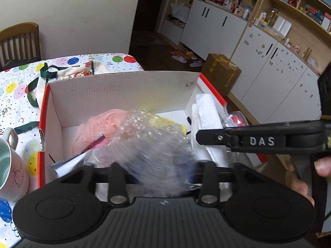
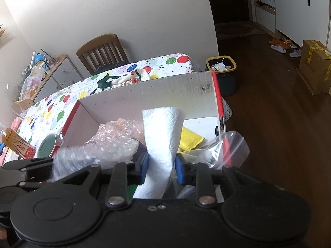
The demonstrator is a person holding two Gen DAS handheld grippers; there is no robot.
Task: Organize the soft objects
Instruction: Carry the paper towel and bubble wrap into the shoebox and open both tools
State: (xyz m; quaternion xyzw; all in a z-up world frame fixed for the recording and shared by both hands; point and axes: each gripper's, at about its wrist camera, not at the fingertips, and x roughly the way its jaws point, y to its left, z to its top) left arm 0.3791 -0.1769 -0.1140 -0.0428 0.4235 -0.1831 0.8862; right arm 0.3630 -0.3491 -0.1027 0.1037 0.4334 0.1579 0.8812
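Blue right fingers (image 2: 144, 166) pinch a folded paper towel (image 2: 162, 136) over the open box (image 2: 149, 94). Left gripper (image 1: 157, 171) holds bubble wrap (image 1: 151, 136) just beside; whether its fingers are clamped I cannot tell. Beyond both, the box sits on the balloon-print worktop (image 2: 62, 107).

A: Item one, right gripper (image 2: 161, 166)?
B: Blue pads (image 2: 144, 166) drawn in from both sides and pressing against a folded white paper towel (image 2: 161, 136), which stands up between them. In the left view its black arm reaches in from the right edge, with bare fingers (image 1: 323, 166) of the holding hand below it.

A: Item two, left gripper (image 1: 163, 165)?
B: Fingertips hidden under crumpled bubble wrap (image 1: 149, 136); their spacing cannot be read.
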